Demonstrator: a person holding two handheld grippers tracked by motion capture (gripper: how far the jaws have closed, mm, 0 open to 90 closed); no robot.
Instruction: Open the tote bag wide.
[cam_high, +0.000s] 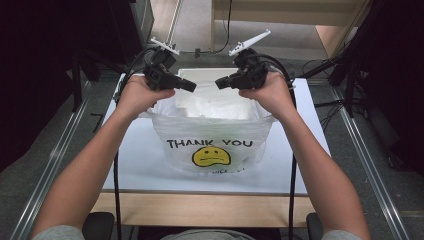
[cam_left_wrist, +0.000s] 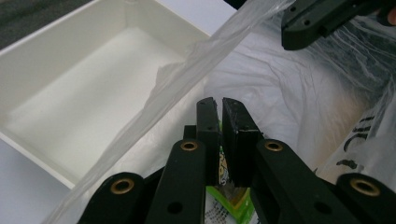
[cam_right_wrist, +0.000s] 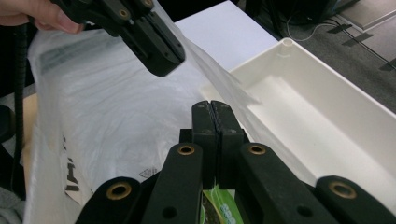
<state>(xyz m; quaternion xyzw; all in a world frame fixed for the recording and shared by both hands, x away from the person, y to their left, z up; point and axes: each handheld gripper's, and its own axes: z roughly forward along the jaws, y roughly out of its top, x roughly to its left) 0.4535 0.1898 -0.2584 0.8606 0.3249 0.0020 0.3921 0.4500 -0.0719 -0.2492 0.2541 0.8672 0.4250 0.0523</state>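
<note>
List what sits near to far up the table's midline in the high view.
Bare wooden table edge → white table surface → plastic bag printed THANK YOU with a yellow face → white tray behind the bag → floor beyond the table.

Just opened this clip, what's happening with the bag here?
A person holds a tool in each hand above a plastic bag printed THANK YOU that stands on the white table. The left tool and the right tool face each other over the bag's open top, each with jaws closed and bag film beside it; an actual pinch isn't clear. A green packet lies inside the bag. An empty white tray sits just behind the bag.
</note>
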